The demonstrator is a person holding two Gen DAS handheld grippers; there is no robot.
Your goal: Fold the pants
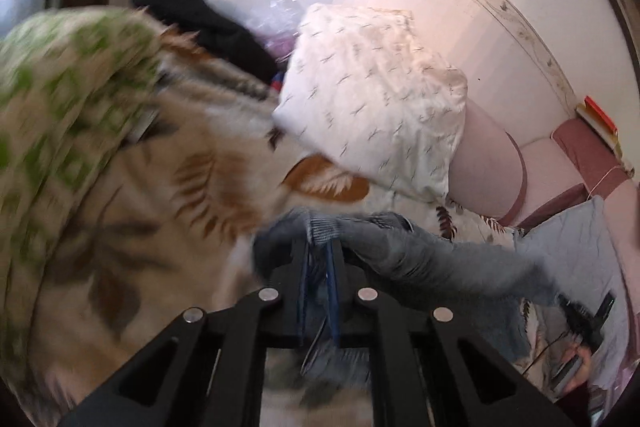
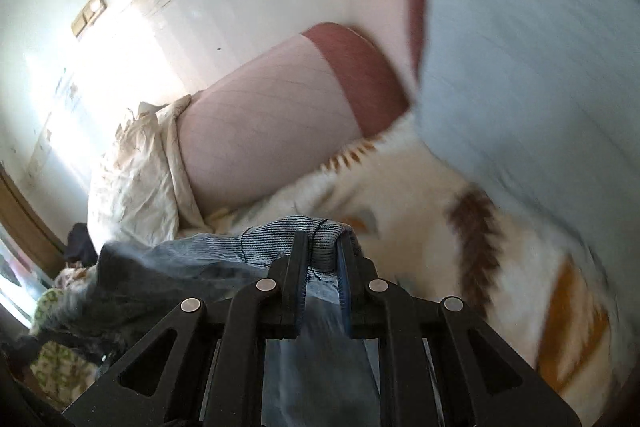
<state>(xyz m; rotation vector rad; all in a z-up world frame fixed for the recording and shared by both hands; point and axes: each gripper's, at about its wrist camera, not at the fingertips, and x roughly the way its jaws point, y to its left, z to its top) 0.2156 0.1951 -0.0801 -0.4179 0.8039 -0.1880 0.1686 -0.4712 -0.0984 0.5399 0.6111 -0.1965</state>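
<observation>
The pants (image 1: 432,259) are grey-blue denim with a ribbed waistband, stretched in the air above the bed. My left gripper (image 1: 318,251) is shut on one end of the waistband, cloth bunched between its black fingers. Off to the right in that view the fabric runs toward the other gripper (image 1: 588,319), held in a hand. In the right wrist view the pants (image 2: 180,267) trail away to the left, and my right gripper (image 2: 324,247) is shut on the ribbed striped band, which sticks up between the pads.
Below lies a cream bedspread with brown leaf prints (image 1: 168,227). A white pillow (image 1: 372,95), pink headboard cushions (image 2: 256,131), a light blue quilt (image 2: 532,67), a green-patterned blanket (image 1: 60,99) and dark clothes (image 1: 208,23) surround the pants.
</observation>
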